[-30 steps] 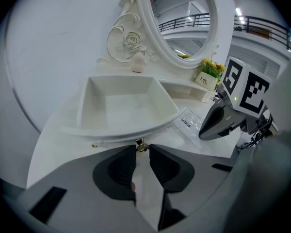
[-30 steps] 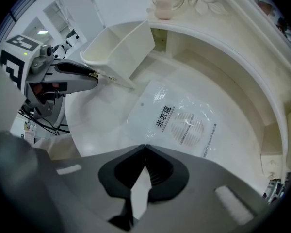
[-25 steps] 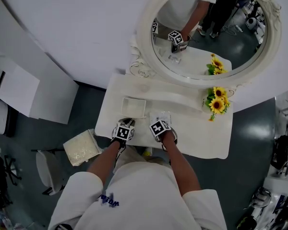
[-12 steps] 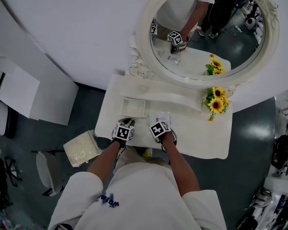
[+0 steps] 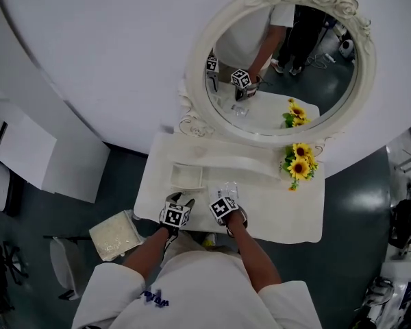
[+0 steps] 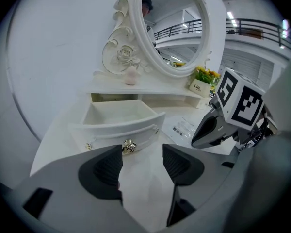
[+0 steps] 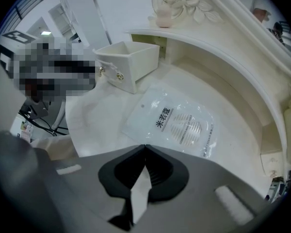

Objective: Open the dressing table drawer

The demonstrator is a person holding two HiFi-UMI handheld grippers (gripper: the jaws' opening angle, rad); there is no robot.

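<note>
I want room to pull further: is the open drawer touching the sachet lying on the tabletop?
Apart. The right gripper view shows a strip of bare tabletop between the drawer corner and the sachet.

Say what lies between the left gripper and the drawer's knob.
Nothing but bare tabletop, seen in the left gripper view. The jaws of the left gripper have just been opening, empty, short of the knob.

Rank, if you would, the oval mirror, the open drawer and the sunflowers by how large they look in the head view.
Largest: the oval mirror.
Then the open drawer and the sunflowers, which look about alike, so I wouldn't rank them.
</note>
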